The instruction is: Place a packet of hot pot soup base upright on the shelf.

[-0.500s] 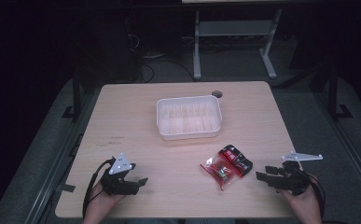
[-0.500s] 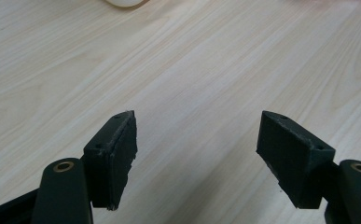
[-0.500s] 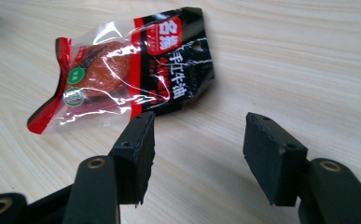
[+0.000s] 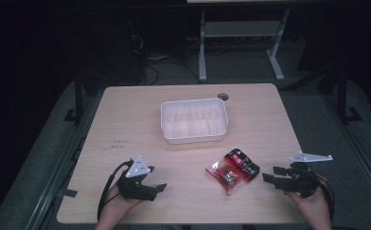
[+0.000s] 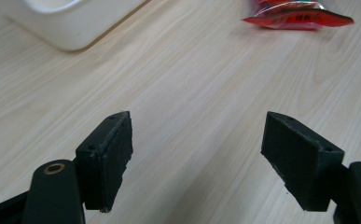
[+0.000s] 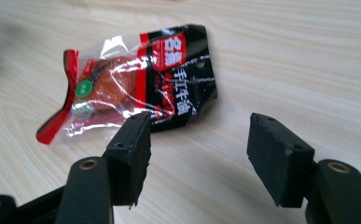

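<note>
**Two spread hand-held grippers beside a snack packet on a wooden surface**

In the high view, a pale wood-grain surface with rounded corners filled the middle of the frame. A white, rectangular plastic tray with a glossy rim sat at its centre. Lower right of the tray lay a crinkled red, black and clear snack packet. The left hand-held gripper rested at the lower left, well apart from the packet, with a grey three-cornered plate on top. The right hand-held gripper sat at the lower right, its jaws just beside the packet's black end.

The left gripper view showed fine wood grain close up and matte black, blocky jaws spread wide over bare surface. The tray's smooth white corner was at the upper left, and the packet's red sealed edge at the upper right.

The right gripper view revealed white characters printed on the packet, with a brownish piece of food behind the clear film. The jaws stood spread, holding nothing, the packet just beyond the left one.
</note>
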Motion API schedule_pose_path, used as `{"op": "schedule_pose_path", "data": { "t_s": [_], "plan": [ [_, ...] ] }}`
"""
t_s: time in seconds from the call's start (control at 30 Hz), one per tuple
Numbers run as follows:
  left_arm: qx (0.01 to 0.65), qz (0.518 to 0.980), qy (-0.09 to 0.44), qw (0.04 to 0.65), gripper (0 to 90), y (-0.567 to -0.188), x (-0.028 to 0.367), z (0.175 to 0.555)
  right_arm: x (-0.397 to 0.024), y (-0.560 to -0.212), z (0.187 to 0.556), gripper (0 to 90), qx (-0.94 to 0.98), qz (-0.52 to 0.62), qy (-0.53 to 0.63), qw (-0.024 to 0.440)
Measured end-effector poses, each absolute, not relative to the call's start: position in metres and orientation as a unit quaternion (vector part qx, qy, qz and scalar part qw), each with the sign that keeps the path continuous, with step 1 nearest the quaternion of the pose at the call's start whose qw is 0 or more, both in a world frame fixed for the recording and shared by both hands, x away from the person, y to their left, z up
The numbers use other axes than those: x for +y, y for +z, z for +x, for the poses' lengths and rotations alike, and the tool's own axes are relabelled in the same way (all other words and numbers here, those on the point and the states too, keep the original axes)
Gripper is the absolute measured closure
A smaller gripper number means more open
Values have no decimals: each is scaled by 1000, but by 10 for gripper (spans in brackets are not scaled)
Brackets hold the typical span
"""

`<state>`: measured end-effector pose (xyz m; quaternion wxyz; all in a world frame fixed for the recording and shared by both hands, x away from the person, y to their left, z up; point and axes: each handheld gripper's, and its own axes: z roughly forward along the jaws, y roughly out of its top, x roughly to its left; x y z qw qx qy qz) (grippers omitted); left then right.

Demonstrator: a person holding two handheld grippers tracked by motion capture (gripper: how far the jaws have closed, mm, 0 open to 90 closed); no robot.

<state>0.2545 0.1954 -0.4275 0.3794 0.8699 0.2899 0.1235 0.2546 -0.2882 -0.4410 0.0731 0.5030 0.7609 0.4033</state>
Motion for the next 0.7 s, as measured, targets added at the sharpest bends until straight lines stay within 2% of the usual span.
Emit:
{"op": "schedule_pose_path", "data": {
  "t_s": [0.43, 0.7],
  "plan": [
    [246, 885, 92, 384, 248, -424, 130, 262, -280, -428, 275, 373, 758, 496, 418, 77],
    [214, 898, 94, 372, 248, -421, 84, 267, -278, -421, 292, 379, 747, 499, 433, 77]
  ]
}}
